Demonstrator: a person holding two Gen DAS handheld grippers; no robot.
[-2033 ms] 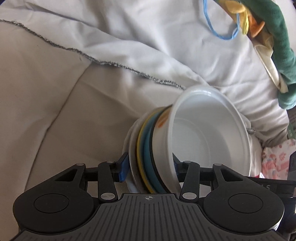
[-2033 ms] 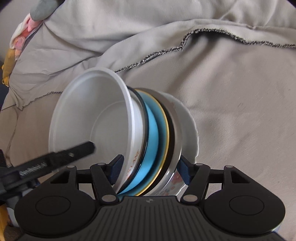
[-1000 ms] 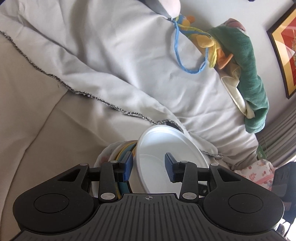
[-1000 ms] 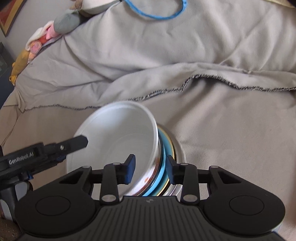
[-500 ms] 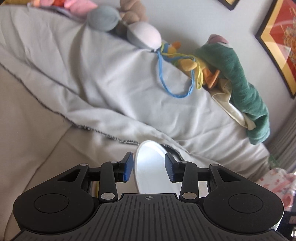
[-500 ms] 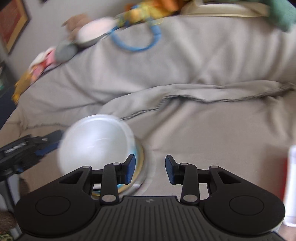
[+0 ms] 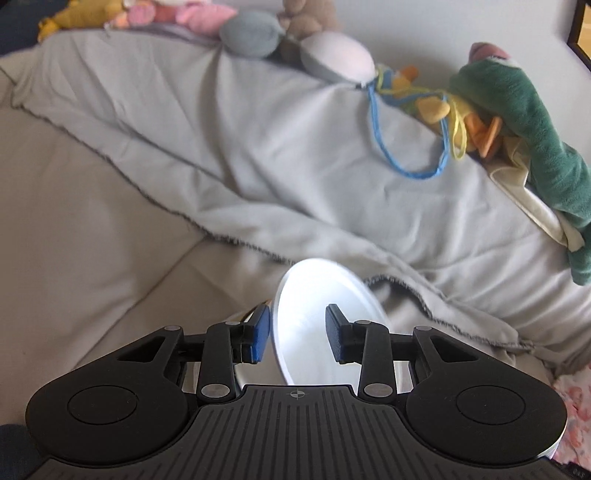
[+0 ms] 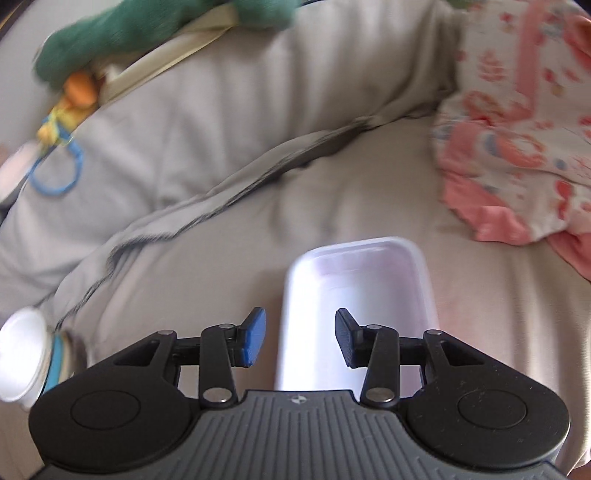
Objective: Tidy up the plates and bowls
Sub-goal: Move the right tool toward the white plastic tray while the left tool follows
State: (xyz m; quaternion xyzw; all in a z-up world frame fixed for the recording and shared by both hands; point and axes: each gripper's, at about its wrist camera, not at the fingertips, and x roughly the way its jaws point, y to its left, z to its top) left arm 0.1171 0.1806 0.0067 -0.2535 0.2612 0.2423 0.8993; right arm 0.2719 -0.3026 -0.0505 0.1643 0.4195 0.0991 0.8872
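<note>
White bowl (image 7: 314,314) between closing left gripper (image 7: 297,338) jaws

Soft, even daylight fills both views, with faint shadows in the folds of the grey blanket (image 7: 258,155) and mild glare on the white bowl (image 7: 325,317). The right wrist view is smeared by motion blur, strongest at the green plush toy (image 8: 155,33) and the pink floral cloth (image 8: 517,129). Fisheye distortion bends both views' edges.
</note>
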